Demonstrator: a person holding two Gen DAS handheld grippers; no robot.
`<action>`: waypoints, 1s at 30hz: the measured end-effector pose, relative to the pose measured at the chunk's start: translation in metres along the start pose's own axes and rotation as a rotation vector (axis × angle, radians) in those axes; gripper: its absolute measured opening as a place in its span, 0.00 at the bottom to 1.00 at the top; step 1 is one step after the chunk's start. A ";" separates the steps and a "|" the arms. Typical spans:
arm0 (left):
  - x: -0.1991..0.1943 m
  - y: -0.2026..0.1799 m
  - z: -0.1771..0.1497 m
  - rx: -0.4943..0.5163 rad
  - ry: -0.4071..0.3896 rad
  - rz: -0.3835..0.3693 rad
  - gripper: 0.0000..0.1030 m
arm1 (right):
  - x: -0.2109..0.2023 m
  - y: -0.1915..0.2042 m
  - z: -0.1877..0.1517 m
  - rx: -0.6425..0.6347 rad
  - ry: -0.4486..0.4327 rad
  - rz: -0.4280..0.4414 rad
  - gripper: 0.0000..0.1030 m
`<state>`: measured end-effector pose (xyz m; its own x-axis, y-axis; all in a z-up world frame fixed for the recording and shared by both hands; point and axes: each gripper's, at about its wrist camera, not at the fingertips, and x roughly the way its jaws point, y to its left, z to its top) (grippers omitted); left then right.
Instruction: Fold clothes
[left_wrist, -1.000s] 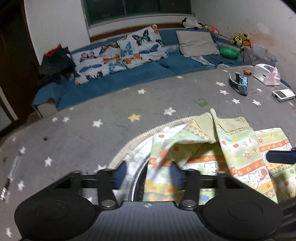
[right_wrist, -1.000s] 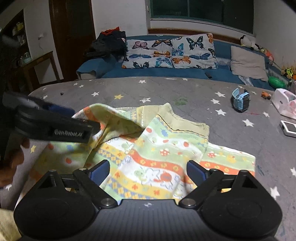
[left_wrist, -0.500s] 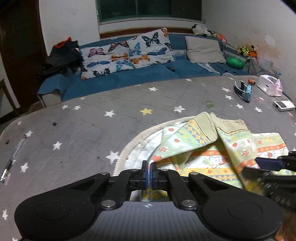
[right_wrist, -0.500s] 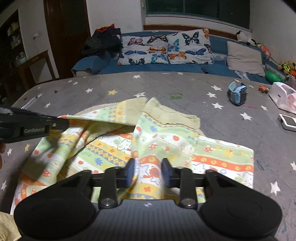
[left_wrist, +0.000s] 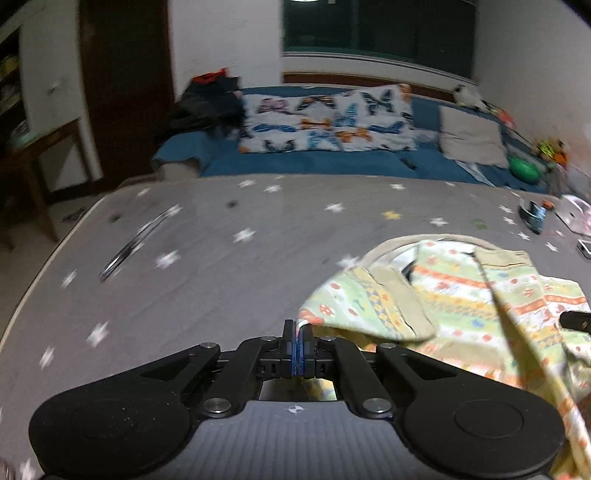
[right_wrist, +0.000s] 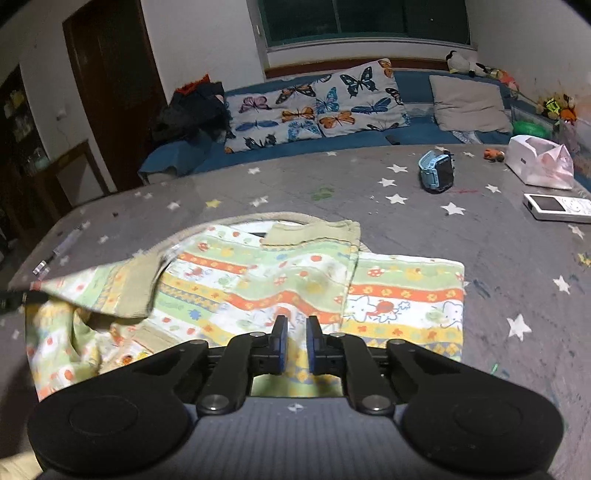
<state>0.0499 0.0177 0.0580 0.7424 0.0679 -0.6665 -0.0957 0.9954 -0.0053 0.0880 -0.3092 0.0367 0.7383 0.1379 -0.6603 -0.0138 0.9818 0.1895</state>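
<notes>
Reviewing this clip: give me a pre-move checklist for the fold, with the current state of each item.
1. Left gripper clamped on the garment edge: ok, jaws fully shut on cloth.
2. Right gripper gripping cloth: cannot tell, jaws nearly shut with fabric between them.
3. Sleeve lifted off the table: ok.
4. Garment body flat: not ok, left side bunched.
5. Watch and white device apart from the garment: ok.
6. Left view sharp: not ok, blurred.
</notes>
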 end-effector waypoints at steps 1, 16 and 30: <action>-0.005 0.006 -0.006 -0.014 0.002 0.007 0.01 | -0.001 0.002 0.000 -0.001 -0.003 0.007 0.16; -0.037 0.023 -0.059 -0.116 0.027 -0.003 0.01 | 0.031 0.071 -0.011 -0.207 0.107 0.007 0.42; -0.066 0.029 -0.076 -0.146 0.010 -0.012 0.01 | -0.036 0.021 -0.035 -0.180 0.011 -0.045 0.02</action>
<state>-0.0524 0.0374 0.0453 0.7373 0.0546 -0.6734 -0.1832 0.9755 -0.1215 0.0371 -0.2885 0.0391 0.7334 0.0942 -0.6732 -0.1023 0.9944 0.0276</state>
